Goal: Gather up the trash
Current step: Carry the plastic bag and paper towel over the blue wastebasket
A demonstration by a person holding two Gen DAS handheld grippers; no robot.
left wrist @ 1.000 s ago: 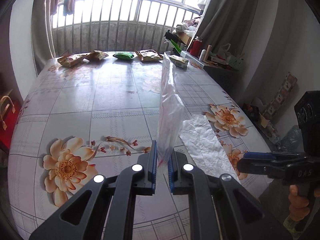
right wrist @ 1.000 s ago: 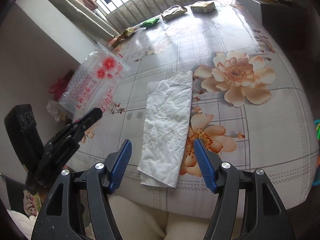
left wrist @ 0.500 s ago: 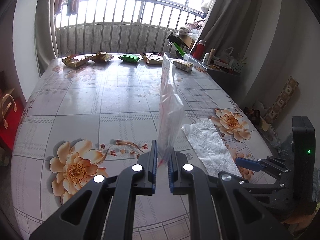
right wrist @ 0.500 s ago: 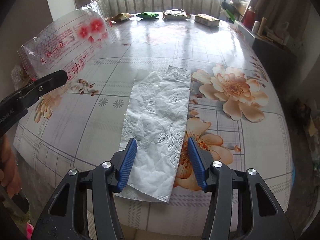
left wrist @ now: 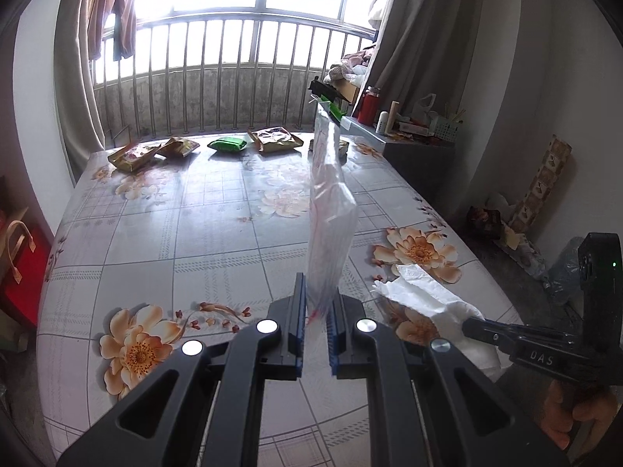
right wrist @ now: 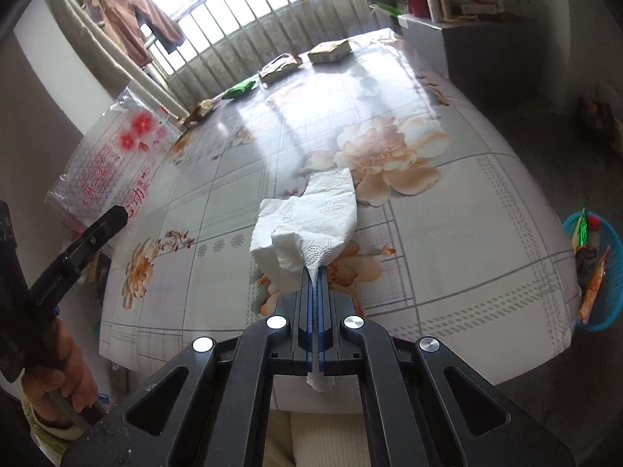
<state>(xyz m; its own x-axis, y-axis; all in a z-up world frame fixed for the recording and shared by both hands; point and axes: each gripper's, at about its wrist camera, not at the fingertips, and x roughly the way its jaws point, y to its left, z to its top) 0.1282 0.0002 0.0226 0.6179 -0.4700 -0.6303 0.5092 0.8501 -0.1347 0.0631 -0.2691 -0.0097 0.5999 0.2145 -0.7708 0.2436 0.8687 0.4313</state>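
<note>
My left gripper (left wrist: 316,303) is shut on the bottom edge of a clear plastic bag (left wrist: 329,210) with red print, which stands upright above the table; the same bag (right wrist: 113,163) shows at the left of the right wrist view. My right gripper (right wrist: 315,272) is shut on the near end of a white paper towel (right wrist: 311,218), bunched and partly lifted off the flowered tablecloth (right wrist: 447,241). In the left wrist view the paper towel (left wrist: 424,297) lies at the table's right edge, held by the right gripper (left wrist: 473,325).
Several snack wrappers (left wrist: 272,140) and a green packet (left wrist: 227,144) lie along the table's far edge by the window bars. A blue basket (right wrist: 595,272) with trash stands on the floor right of the table. A grey cabinet (left wrist: 412,148) with bottles flanks the far right.
My right gripper closed on the near end of the paper towel, which went from lying flat to bunched and partly raised. My left gripper rose slightly, still holding the bag.
</note>
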